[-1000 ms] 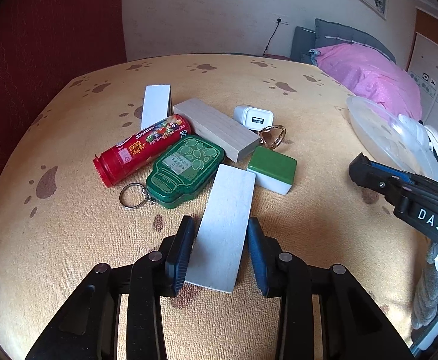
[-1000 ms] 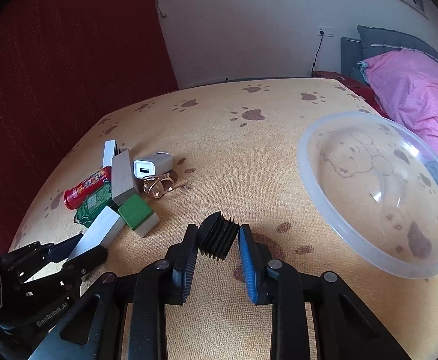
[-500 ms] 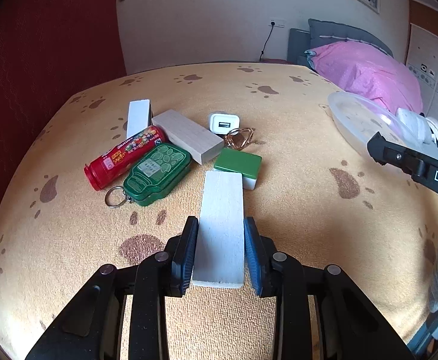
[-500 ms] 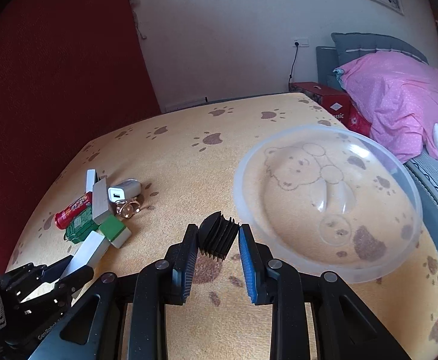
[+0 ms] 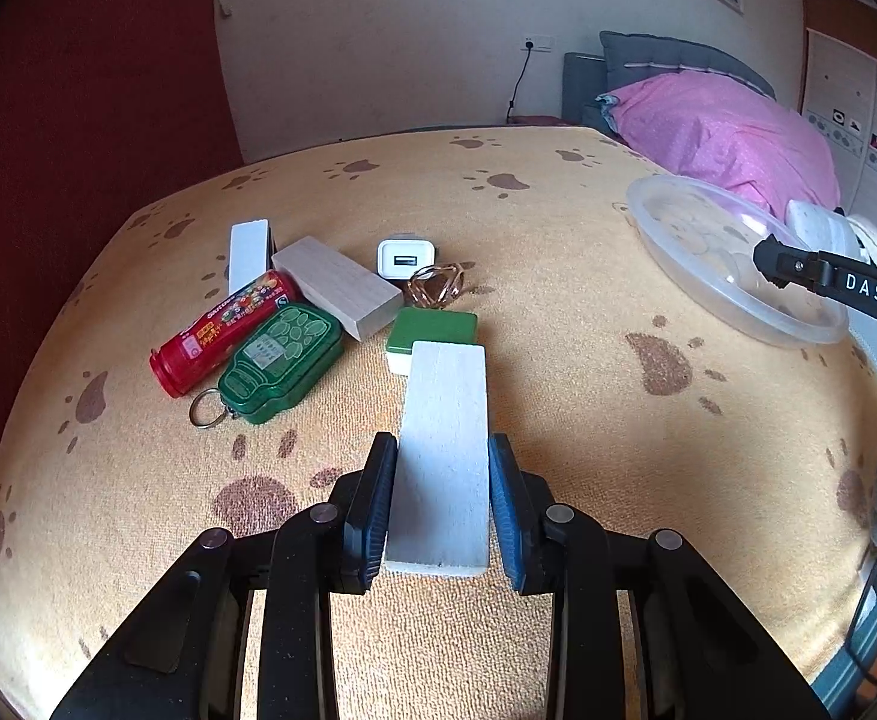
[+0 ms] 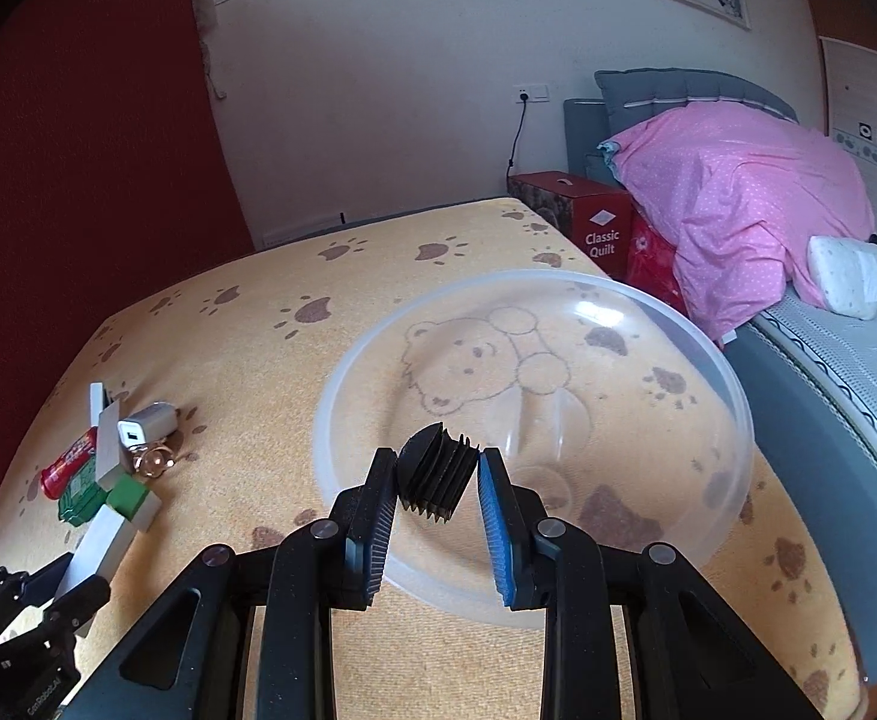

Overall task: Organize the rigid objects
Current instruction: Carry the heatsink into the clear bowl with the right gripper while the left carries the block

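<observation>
Two grippers are loaded, one in each of your hands. Your left gripper (image 5: 441, 507) is clamped on a pale wooden block (image 5: 444, 450), its pads pressed flat to the block's two long sides, with the block's far end reaching toward the pile. Your right gripper (image 6: 435, 507) is closed on a black ribbed plug (image 6: 438, 474), which sits tilted between the pads, in front of the near part of the bowl; whether it is above the bowl's inside you cannot tell from here.

That clear plastic bowl (image 6: 732, 384) stands near the right edge of the yellow paw-print cover (image 5: 558, 228), and nothing is in it: the bear drawing shows through its bottom. In the left view the same bowl (image 5: 666, 252) lies well apart from the pile, with your right gripper's arm in front of its far side.

The pile sits toward the left edge of the cover. A green tile (image 5: 432, 327) lies just beyond the held block. Left of it a green tin (image 5: 282, 360) with a key ring rests against a red candy tube (image 5: 222, 330). Behind them lie a second wooden block (image 5: 336, 285), a white block (image 5: 249, 249) on its edge, a white charger (image 5: 405, 258) and a gold wire trinket (image 5: 438, 285) just beside the charger.
</observation>
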Action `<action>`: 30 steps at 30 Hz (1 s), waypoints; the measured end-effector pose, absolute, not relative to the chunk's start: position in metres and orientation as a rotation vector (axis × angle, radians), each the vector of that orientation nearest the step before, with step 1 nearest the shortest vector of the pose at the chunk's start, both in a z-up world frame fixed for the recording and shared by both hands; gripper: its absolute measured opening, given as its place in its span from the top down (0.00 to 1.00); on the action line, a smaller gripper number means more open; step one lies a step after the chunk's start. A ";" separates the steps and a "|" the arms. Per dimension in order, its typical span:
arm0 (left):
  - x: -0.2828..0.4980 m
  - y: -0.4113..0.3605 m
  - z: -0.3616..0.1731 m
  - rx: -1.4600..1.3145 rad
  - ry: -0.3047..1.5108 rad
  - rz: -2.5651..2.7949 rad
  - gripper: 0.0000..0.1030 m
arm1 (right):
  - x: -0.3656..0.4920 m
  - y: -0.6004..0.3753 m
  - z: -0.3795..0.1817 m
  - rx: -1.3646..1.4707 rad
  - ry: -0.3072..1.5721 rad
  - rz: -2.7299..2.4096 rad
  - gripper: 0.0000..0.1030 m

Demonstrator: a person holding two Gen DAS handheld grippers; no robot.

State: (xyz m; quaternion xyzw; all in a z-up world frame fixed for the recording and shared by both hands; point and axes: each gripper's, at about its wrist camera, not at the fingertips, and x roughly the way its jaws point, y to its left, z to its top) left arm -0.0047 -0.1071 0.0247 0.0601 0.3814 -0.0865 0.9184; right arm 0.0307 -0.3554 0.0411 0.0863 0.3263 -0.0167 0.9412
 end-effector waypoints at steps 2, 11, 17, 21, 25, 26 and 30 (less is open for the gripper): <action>-0.004 -0.111 0.025 0.130 0.785 -0.180 0.70 | 0.032 -0.361 0.037 0.181 0.669 -0.055 0.64; -0.001 -0.124 0.027 0.152 0.785 -0.188 0.71 | 0.029 -0.376 0.034 0.194 0.631 -0.099 0.49; 0.004 -0.129 0.029 0.148 0.784 -0.207 0.71 | 0.025 -0.379 0.032 0.202 0.603 -0.114 0.49; 0.006 -0.132 0.034 0.132 0.783 -0.226 0.71 | 0.024 -0.381 0.031 0.212 0.597 -0.111 0.49; 0.009 -0.138 0.038 0.127 0.783 -0.240 0.71 | 0.026 -0.383 0.029 0.221 0.610 -0.113 0.49; 0.010 -0.141 0.039 0.128 0.783 -0.245 0.71 | 0.027 -0.384 0.028 0.224 0.616 -0.113 0.49; 0.014 -0.154 0.045 0.139 0.774 -0.267 0.71 | 0.028 -0.386 0.026 0.233 0.629 -0.124 0.45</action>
